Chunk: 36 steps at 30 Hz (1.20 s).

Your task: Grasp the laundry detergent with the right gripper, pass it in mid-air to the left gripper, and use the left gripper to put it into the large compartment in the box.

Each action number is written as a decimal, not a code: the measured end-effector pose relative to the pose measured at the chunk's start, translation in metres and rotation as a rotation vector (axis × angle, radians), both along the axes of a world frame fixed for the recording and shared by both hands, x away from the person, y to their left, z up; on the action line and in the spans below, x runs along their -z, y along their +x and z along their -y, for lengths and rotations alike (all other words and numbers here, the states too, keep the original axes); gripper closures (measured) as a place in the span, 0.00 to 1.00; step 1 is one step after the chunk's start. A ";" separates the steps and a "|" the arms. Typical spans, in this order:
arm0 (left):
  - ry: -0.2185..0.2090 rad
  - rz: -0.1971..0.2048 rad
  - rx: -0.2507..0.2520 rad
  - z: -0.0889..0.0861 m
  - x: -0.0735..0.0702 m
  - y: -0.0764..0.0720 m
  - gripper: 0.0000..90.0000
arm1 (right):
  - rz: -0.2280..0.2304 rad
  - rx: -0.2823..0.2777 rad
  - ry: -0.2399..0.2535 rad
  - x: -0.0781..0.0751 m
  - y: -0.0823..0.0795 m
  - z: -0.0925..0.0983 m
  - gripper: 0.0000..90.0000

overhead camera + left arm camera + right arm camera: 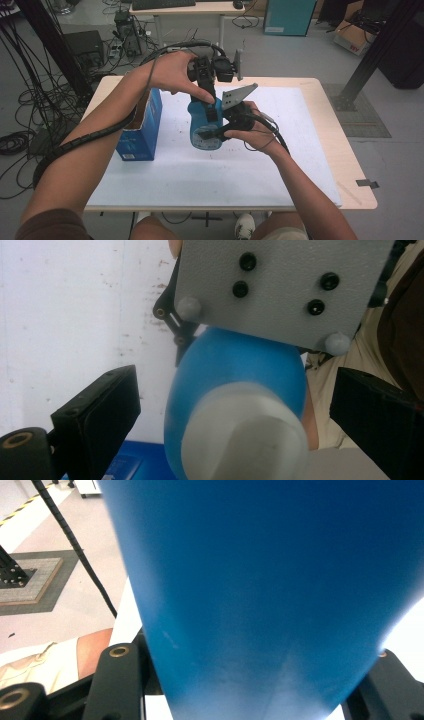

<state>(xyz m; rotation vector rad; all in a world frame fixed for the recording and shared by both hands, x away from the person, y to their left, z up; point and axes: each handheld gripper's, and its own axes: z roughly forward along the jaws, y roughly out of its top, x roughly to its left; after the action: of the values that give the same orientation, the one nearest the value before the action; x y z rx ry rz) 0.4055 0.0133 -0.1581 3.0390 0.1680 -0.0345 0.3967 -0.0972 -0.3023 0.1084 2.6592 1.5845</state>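
Cluttered lab floor with cables behind; white-covered desk [280, 165] in front, blue carton [142, 127] at its left. Above the desk middle, blue bottle [204, 125] held aloft, tipped, white cap [245, 435] toward the left gripper [212, 100]. Right gripper [227, 131] jaws clamped across the bottle body. Left jaws spread wide either side of the cap, not touching. Probably light, smooth, slippery plastic, slightly yielding; best gripped mid-body and around the cap.

A lab or workshop. Cables [20, 125] sprawl across the grey floor [290, 55]. Electronics [127, 35] and boxes [352, 35] ring a table [345, 165].
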 end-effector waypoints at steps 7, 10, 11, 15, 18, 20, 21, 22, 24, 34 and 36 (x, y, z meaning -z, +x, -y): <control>0.012 -0.013 0.011 0.002 0.002 -0.001 0.07 | 0.015 -0.008 0.005 -0.005 -0.001 0.000 0.47; 0.016 -0.017 0.014 0.002 0.003 -0.001 0.07 | 0.024 -0.008 0.006 -0.006 0.000 0.001 0.47; 0.019 -0.016 0.020 0.002 0.004 -0.001 0.07 | 0.015 -0.010 0.014 -0.006 -0.001 0.001 0.47; 0.033 -0.019 0.034 0.003 0.004 -0.001 0.07 | 0.017 -0.011 0.020 -0.008 -0.001 0.003 0.47; 0.028 -0.013 0.030 0.005 0.006 -0.002 0.07 | 0.039 -0.021 0.021 -0.010 0.001 0.003 0.47; 0.034 -0.020 0.034 0.005 0.006 -0.002 0.07 | 0.037 -0.020 0.022 -0.010 0.001 0.003 0.47; 0.029 -0.002 0.032 0.005 0.007 -0.003 0.07 | 0.032 -0.017 0.021 -0.010 0.000 0.003 0.47; 0.031 -0.012 0.031 0.006 0.007 -0.003 0.07 | 0.030 -0.015 0.021 -0.010 0.000 0.003 0.47; 0.032 -0.010 0.025 0.006 0.007 -0.004 0.07 | 0.022 -0.011 0.019 -0.010 -0.001 0.003 0.47; 0.030 -0.017 0.029 0.009 0.008 -0.005 0.07 | -0.001 0.002 0.013 -0.011 -0.004 0.005 0.47; 0.034 -0.012 0.028 0.009 0.007 -0.005 0.07 | 0.015 0.001 0.022 -0.010 -0.002 0.005 0.47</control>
<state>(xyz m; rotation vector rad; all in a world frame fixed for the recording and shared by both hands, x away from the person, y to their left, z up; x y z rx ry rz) 0.4003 0.0042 -0.1654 3.0760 0.1278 -0.0522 0.3944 -0.1021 -0.2920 0.0981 2.6307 1.6078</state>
